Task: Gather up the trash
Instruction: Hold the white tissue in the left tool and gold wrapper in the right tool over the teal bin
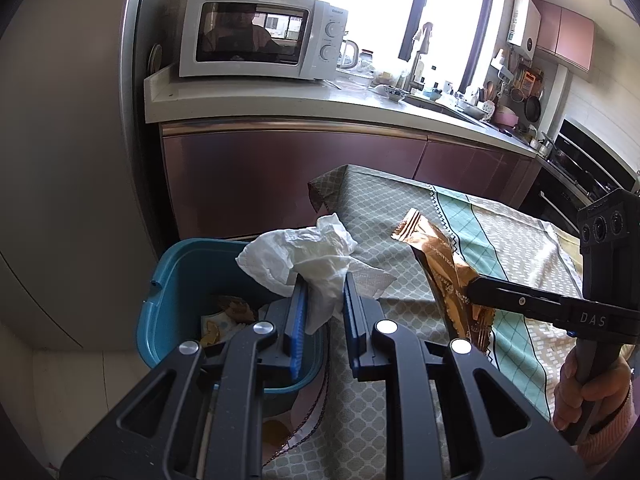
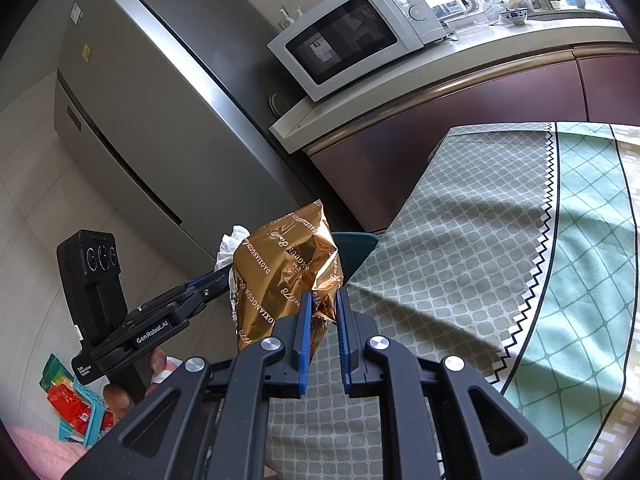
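A: At the lower left of the left wrist view we see the teal trash bin [image 1: 188, 280] with scraps inside, beside the table.

B: Just right of it, our left gripper [image 1: 324, 300] pinches a crumpled white tissue [image 1: 308, 256] at the table's edge, above the bin's rim.

A: Further right, over the patterned tablecloth [image 1: 400, 208], our right gripper [image 2: 322, 300] is clamped on a gold snack wrapper [image 2: 284, 272].

B: At far right, a hand [image 1: 588, 392] holds that gripper's handle.
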Motion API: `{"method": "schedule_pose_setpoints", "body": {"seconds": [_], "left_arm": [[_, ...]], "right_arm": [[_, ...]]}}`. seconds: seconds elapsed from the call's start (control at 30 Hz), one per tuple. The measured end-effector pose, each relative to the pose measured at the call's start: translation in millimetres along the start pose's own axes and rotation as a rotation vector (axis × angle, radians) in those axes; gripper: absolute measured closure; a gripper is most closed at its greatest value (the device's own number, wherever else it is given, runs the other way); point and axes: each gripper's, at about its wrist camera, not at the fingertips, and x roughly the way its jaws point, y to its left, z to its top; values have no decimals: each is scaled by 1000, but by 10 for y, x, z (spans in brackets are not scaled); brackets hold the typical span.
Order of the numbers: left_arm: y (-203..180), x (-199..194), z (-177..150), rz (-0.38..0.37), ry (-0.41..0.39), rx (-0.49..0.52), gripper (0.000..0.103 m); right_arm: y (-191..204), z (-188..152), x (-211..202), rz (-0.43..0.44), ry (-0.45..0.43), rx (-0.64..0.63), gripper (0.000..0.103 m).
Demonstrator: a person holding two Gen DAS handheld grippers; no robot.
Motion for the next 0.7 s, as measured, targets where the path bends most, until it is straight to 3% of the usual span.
{"method": "schedule_pose_setpoints", "body": {"seconds": [0.7], "left_arm": [[116,-1,-18,23,2,-14,86]], "right_arm": [[30,34,133,17,17,-2,92]]}}
